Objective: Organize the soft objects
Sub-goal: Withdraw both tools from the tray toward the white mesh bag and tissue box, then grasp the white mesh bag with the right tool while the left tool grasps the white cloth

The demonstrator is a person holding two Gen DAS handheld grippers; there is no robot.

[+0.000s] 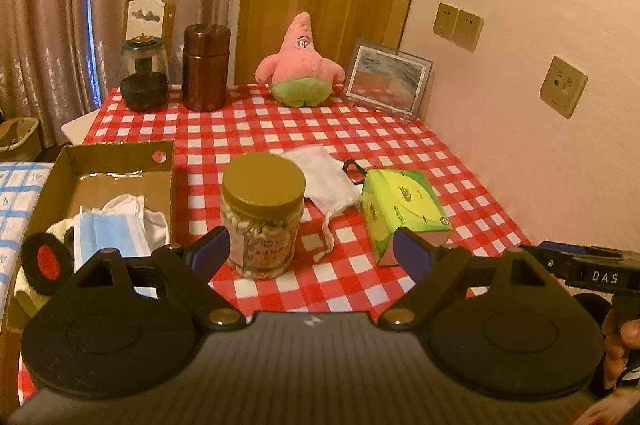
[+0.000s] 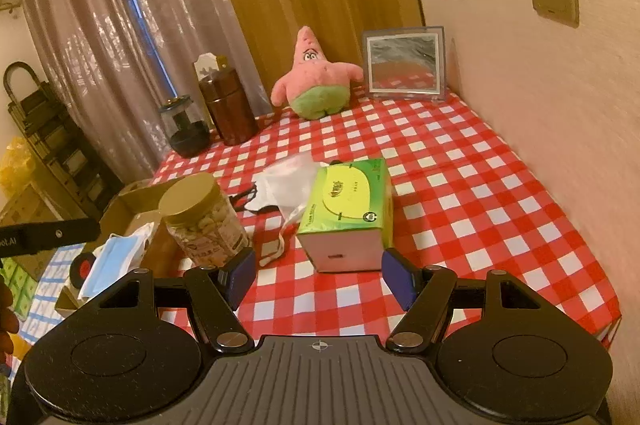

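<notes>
White cloth bag (image 1: 320,175): lying on table between jar (image 1: 262,215) and tissue pack (image 1: 402,211).
Grippers: left gripper (image 1: 312,251), right gripper (image 2: 318,275), jaws spread, empty.
Approach: I'd pinch loose fabric, clear the jar, carry to cardboard box (image 1: 120,161).

Jar (image 1: 262,215) hides the near-left part of the white cloth bag (image 1: 324,181). Cardboard box (image 1: 120,161) near end cut off behind the left gripper (image 1: 310,251) body. Tissue box (image 2: 348,213) print too small to read.
</notes>
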